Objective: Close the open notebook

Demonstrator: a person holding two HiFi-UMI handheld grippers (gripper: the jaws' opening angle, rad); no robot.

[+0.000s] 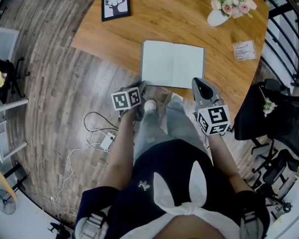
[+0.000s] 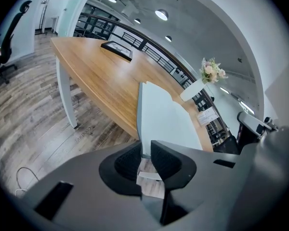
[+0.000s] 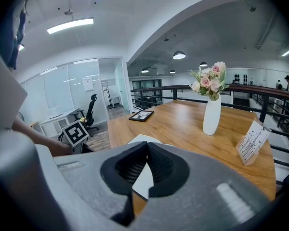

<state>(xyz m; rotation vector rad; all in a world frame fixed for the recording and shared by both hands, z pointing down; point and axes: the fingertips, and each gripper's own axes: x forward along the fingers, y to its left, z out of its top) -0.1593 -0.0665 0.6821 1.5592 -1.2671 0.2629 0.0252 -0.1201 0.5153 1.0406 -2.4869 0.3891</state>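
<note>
Notebook: the notebook (image 1: pixel 173 63) lies open and flat with blank pale pages facing up. It sits at the near edge of the round wooden worktop (image 1: pixel 174 19), with its spine running away from the person.
Left gripper: the left gripper (image 2: pixel 145 148) is at the notebook's near left corner and angled down toward it. Its jaws are drawn close and clenched on that corner. The grey cover edge and the white page run straight into the narrow gap and fill it.
Right gripper: the right gripper (image 3: pixel 147 146) is just beside the notebook's near right corner. Its jaws are clenched tip to tip with nothing between them. A strip of white page shows behind them, below the tips. Whether the gripper touches the notebook cannot be told.
Framed deer picture: the framed deer picture (image 1: pixel 115 4) lies flat on the worktop, beyond the notebook to the left and well apart from it.
Vase: the white vase (image 1: pixel 217 18) holds pink and white flowers. It stands beyond the notebook to the right, well apart from it.
Printed card: the printed card (image 1: pixel 243 50) is on the worktop to the right of the notebook, near its far right corner but not touching it.
Cable: a white cable (image 1: pixel 89 148) with a small adapter lies on the wooden floor (image 1: pixel 55 83), nearer than the notebook and to its left.
Office chair: a black office chair (image 1: pixel 281 118) stands off the worktop, to the right of the notebook.
</note>
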